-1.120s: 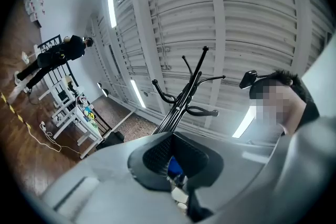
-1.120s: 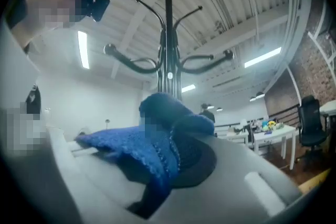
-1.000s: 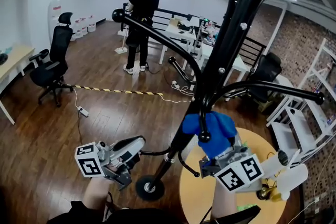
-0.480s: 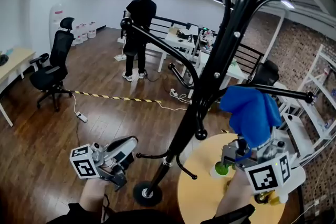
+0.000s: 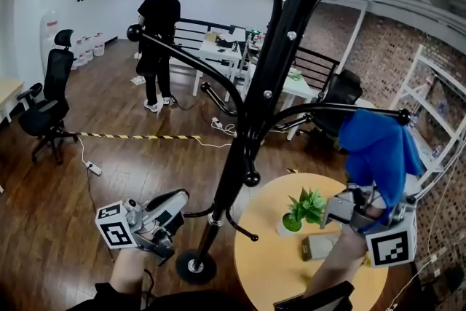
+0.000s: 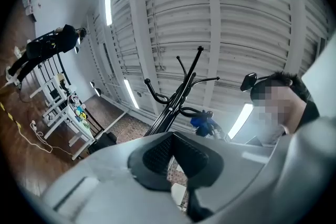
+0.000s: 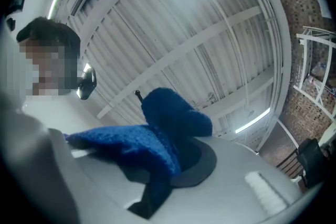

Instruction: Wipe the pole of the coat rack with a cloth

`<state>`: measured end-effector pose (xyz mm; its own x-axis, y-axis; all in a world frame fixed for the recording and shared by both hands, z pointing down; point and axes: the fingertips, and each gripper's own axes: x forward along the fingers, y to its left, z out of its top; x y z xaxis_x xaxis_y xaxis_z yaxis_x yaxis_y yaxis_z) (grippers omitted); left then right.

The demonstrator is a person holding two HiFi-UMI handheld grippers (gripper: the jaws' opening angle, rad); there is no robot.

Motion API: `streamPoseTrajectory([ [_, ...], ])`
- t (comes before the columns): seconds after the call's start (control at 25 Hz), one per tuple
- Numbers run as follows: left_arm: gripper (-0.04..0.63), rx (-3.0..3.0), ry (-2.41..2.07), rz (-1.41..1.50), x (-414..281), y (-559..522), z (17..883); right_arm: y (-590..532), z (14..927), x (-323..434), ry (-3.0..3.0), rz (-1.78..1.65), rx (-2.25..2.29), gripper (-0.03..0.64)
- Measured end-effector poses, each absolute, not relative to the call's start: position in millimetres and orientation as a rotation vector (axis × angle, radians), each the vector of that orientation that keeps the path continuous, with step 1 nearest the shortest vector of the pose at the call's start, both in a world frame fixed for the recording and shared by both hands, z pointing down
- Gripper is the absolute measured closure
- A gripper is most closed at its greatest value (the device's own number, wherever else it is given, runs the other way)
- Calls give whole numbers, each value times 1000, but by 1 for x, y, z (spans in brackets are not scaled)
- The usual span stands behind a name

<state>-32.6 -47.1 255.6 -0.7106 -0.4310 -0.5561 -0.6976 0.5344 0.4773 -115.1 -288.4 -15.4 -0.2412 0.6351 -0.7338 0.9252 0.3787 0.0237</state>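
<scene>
The black coat rack pole (image 5: 251, 120) rises from its round base (image 5: 191, 267) past several curved arms. My right gripper (image 5: 364, 199) is shut on a blue cloth (image 5: 378, 149), which drapes over its jaws. It is held up right of the pole, apart from it, just below the tip of a sideways arm (image 5: 403, 115). In the right gripper view the cloth (image 7: 157, 134) bulges out of the gripper (image 7: 168, 165). My left gripper (image 5: 177, 202) hangs low, left of the pole beside a small lower hook (image 5: 195, 213). Its pads (image 6: 157, 157) stand together with nothing seen between them.
A round yellow table (image 5: 262, 258) stands under my right gripper, with a potted plant (image 5: 302, 209) and a small box (image 5: 317, 247) on it. A person (image 5: 156, 33) stands at the back near white tables (image 5: 218, 54). An office chair (image 5: 47, 105) is at the left, white shelving (image 5: 437, 105) at the right.
My right gripper has carried the blue cloth off the pole, to the right and upward over the round table. The left gripper has stayed low beside the pole.
</scene>
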Motion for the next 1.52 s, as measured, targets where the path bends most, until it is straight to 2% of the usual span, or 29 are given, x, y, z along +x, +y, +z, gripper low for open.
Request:
streamPoseTrajectory([
  [0.6,592,-765,2441,1004,1,-12,271,-158,69,-159,2194,-392,1579,594],
  [0.84,592,-767,2447,1025,-3,-11,275,-135,145,-160,2312,-215,1637,595],
  [1.08,592,-819,2456,1052,-17,-23,279,-129,265,-167,2536,-64,1812,595],
  [1.2,592,-846,2455,1061,-26,-29,280,-128,326,-164,2630,105,1895,595],
  [1.4,592,-897,2447,1072,-34,-35,277,-135,421,-148,2757,606,2085,595],
  [1.52,592,-937,2433,1079,-43,-43,274,-149,432,-150,2813,652,2068,595],
])
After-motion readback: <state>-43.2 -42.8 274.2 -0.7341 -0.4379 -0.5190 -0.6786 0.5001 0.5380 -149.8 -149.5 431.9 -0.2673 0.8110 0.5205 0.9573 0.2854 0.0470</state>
